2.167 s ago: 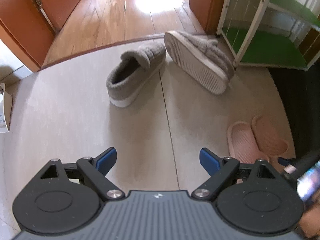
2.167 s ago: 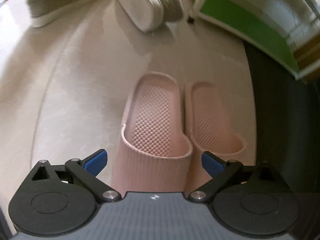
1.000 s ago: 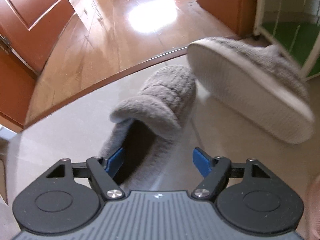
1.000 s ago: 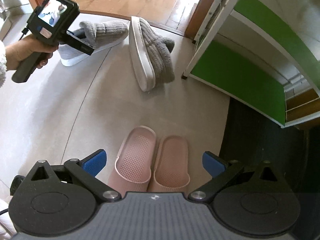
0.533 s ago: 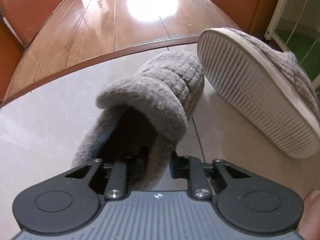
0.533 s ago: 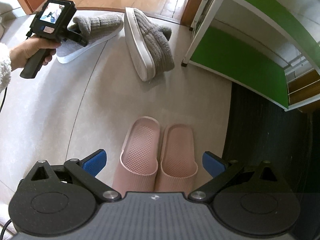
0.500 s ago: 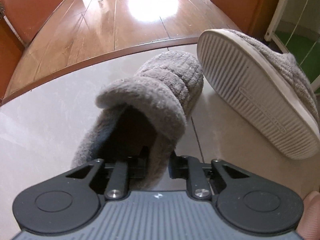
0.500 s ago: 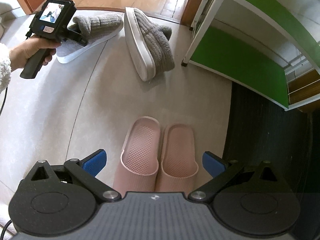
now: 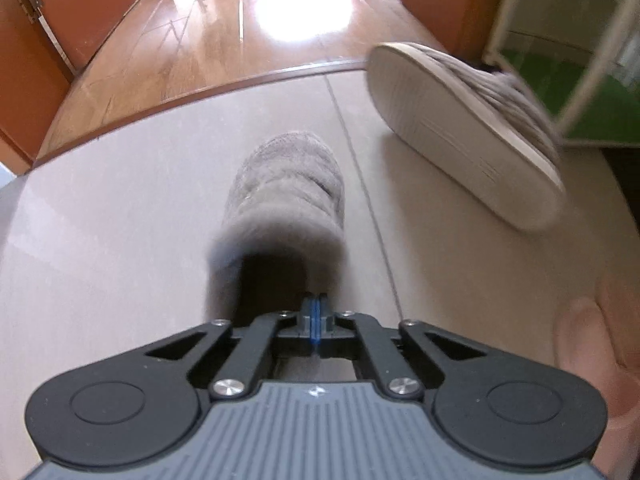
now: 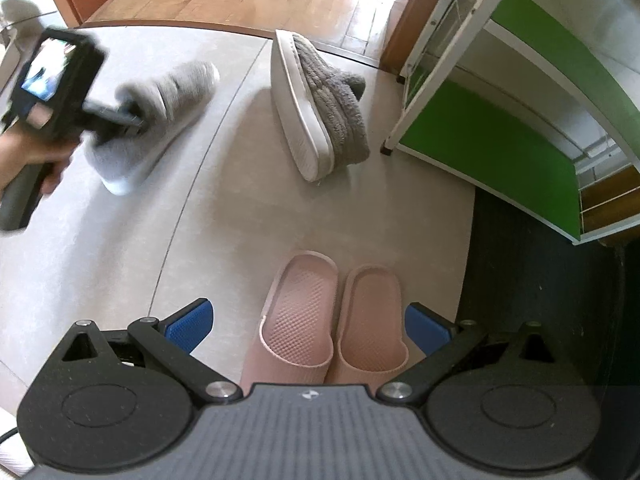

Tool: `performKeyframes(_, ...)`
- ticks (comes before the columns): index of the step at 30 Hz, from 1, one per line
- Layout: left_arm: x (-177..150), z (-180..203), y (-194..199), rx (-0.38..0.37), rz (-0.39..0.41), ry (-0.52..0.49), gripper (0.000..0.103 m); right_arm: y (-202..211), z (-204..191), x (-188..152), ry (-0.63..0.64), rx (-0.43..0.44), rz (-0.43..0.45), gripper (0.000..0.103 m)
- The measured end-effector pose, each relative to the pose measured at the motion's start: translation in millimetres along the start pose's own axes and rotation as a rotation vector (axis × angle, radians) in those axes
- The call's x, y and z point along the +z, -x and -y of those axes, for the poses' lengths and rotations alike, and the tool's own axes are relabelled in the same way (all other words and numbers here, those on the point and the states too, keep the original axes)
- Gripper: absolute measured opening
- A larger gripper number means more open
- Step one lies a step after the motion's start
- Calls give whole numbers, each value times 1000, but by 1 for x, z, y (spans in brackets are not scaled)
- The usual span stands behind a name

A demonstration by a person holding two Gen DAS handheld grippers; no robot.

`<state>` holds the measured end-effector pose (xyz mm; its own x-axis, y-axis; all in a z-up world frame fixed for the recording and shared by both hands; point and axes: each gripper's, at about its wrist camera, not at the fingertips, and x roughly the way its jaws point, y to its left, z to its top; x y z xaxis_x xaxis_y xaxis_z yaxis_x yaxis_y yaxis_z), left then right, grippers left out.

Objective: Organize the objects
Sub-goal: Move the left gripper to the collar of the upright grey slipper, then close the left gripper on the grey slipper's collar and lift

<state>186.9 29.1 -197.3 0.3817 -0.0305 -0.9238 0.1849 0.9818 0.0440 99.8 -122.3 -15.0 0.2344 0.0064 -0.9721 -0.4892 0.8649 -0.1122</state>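
My left gripper (image 9: pixel 316 320) is shut on the rim of a grey fuzzy slipper (image 9: pixel 286 196), its jaws pinched together at the opening's right side. It also shows in the right wrist view (image 10: pixel 132 120), gripping that slipper (image 10: pixel 172 92), which looks lifted and blurred. The second grey slipper (image 9: pixel 460 128) lies on its side, sole showing, also seen in the right wrist view (image 10: pixel 320 108). My right gripper (image 10: pixel 308 328) is open and empty, above a pair of pink slippers (image 10: pixel 332 312) standing side by side.
A white-framed rack with green shelves (image 10: pixel 500 120) stands at the right, also seen in the left wrist view (image 9: pixel 560 80). A dark mat (image 10: pixel 540 280) lies to its front. Wooden floor (image 9: pixel 240 32) and an orange door (image 9: pixel 60 20) lie beyond the tile.
My left gripper has closed tighter on the grey slipper's rim and pulled it left, away from the other grey slipper. The right gripper has stayed open over the pink pair.
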Motion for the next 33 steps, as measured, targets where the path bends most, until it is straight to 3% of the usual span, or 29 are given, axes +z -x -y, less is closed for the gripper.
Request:
performKeyframes(5, -37, 7, 18, 1, -2, -39, 1, -5, -1, -3, 5, -5, -17, 103)
performKeyframes(10, -27, -20, 23, 46, 60, 40, 10, -10, -4, -5, 13, -2, -31, 103)
performKeyframes(14, -3, -44, 7, 78, 103, 46, 57, -14, -8, -5, 19, 1, -42, 103)
performKeyframes(16, 8, -52, -11, 72, 83, 40, 63, -16, -9, -5, 19, 5, -49, 103)
performKeyframes(18, 17, -57, -28, 62, 47, 37, 63, -19, -10, -5, 15, 4, -59, 103)
performKeyframes(23, 25, -70, -48, 117, 58, 56, 60, -25, -14, -6, 24, -2, -77, 103)
performKeyframes(27, 33, -62, -55, 135, 91, -23, 57, -28, -17, -7, 31, 3, -91, 103)
performKeyframes(29, 33, -59, -57, 113, 105, -43, 35, -29, -18, -7, 28, 5, -99, 103)
performKeyframes(30, 33, -59, -56, 84, 104, -33, 20, -30, -19, -8, 29, 8, -104, 103)
performKeyframes(33, 30, -59, -53, 93, 134, -24, 14, -30, -20, -8, 31, 9, -106, 103)
